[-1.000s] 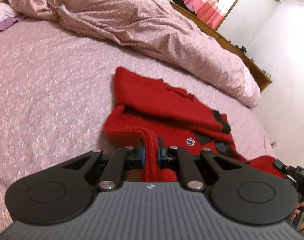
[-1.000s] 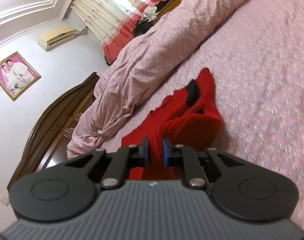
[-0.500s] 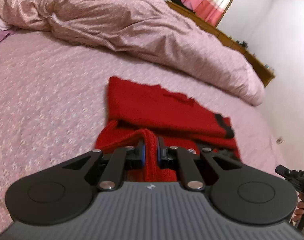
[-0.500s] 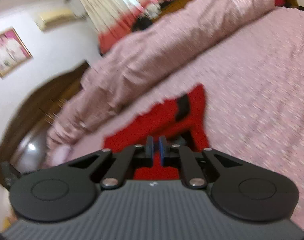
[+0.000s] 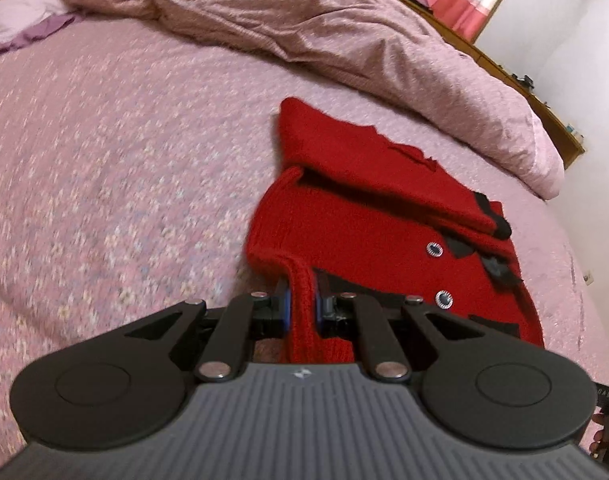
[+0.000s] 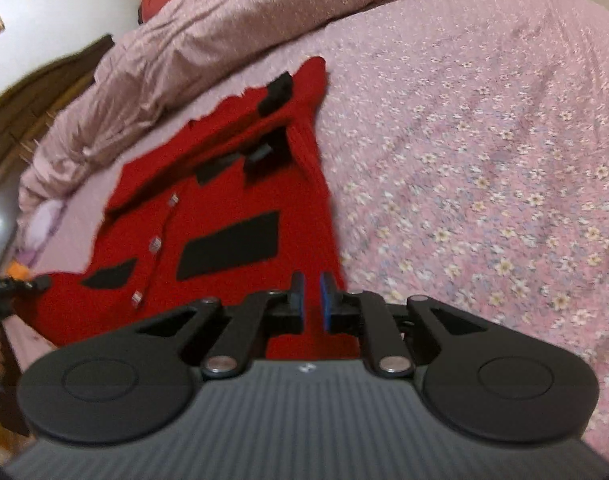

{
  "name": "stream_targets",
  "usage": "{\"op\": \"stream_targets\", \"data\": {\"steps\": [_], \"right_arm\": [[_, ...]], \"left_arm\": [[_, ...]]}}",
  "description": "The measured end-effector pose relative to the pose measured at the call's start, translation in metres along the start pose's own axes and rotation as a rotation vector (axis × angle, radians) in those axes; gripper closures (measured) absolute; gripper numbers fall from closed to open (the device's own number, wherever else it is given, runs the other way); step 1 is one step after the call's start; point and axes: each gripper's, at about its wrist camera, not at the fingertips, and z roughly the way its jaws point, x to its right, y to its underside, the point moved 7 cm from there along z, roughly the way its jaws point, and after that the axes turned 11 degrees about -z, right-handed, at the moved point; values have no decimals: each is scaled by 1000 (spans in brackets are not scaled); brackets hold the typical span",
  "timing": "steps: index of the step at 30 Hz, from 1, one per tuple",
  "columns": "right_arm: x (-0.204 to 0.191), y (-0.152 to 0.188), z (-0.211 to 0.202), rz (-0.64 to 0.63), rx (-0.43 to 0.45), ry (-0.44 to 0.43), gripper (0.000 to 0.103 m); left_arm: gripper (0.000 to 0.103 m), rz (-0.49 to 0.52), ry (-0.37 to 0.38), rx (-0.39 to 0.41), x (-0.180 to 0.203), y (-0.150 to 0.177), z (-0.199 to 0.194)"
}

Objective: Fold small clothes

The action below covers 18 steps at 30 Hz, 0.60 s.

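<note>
A red knitted cardigan [image 5: 368,216] with a ribbed weave, black patches and round metal-rimmed buttons lies partly folded on the bed sheet [image 5: 104,168], right of centre in the left wrist view. One sleeve is folded across its upper part, ending in a black cuff at the right. The left tongs [image 5: 302,304] are closed on a ribbed strip of the cardigan's edge, which rises from the sheet and runs between the blue pads.

In the right wrist view the cardigan [image 6: 224,216] spreads from the centre toward the lower left, its button row running down the middle beside two black rectangular patches. The right tongs [image 6: 312,300] sit at its lower right edge with red knit showing in the narrow gap between the pads; whether they pinch it I cannot tell.

The sheet is pink with small printed flowers. A rumpled pink quilt [image 5: 324,28] lies heaped behind the cardigan, across the upper part of both views, and a pale purple pillow [image 5: 20,24] shows at the upper left.
</note>
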Motion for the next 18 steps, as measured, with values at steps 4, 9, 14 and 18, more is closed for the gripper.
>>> {"op": "stream_targets", "data": {"steps": [4,9,14,18], "right_arm": [[-2,6,0,-63,-13,24,31],[-4,13,5,-90,-41,28,15],[-5,17,10,-61,-54,-2,15],[-12,21,18,-62,-85,-42,13]], "left_arm": [[90,-18,-11,-17,-8,8,3],[90,-23,-23,-33,-12,16,7],[90,-17,-28,-38,-13,18,8],[90,-15,-28,-45,-11,20,10]]}}
